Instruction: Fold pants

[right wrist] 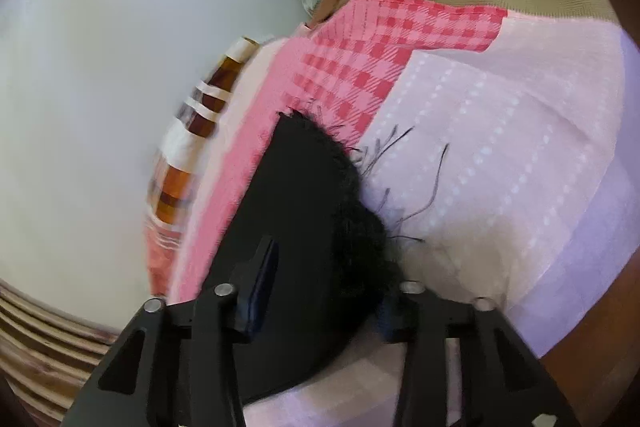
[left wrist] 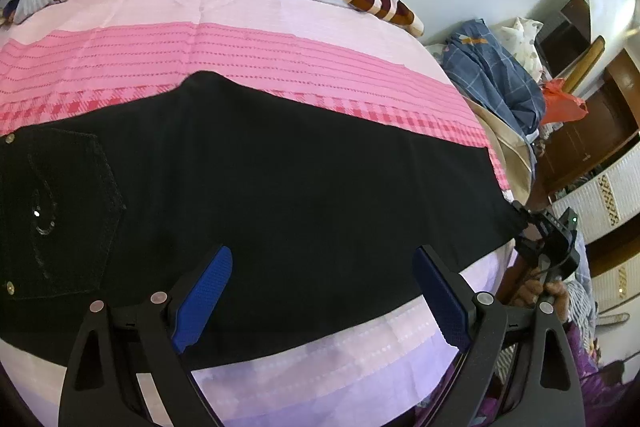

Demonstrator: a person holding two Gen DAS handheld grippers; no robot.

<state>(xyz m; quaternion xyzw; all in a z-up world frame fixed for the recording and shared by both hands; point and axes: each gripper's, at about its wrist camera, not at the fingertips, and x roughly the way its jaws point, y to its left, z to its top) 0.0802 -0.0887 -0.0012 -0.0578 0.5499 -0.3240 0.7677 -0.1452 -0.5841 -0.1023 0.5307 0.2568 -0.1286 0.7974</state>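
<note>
Right wrist view: right gripper (right wrist: 320, 291) is pinching the frayed hem (right wrist: 344, 163) of the black pants (right wrist: 296, 227), which are lying flat across the pink bedsheet (right wrist: 500, 131). Left gripper (left wrist: 320, 303), fingers spread, is hovering over the pants' near edge, holding nothing. Judgement: for a clean fold, the hem wants carrying level toward the back pocket (left wrist: 60, 211), edges kept aligned.

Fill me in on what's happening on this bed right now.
A person with tongs in each hand is folding black pants lying flat on the pink bedspread. The left tongs hover open over the middle of the pants. The right tongs straddle the frayed hem end; whether they have closed on it is unclear.
</note>
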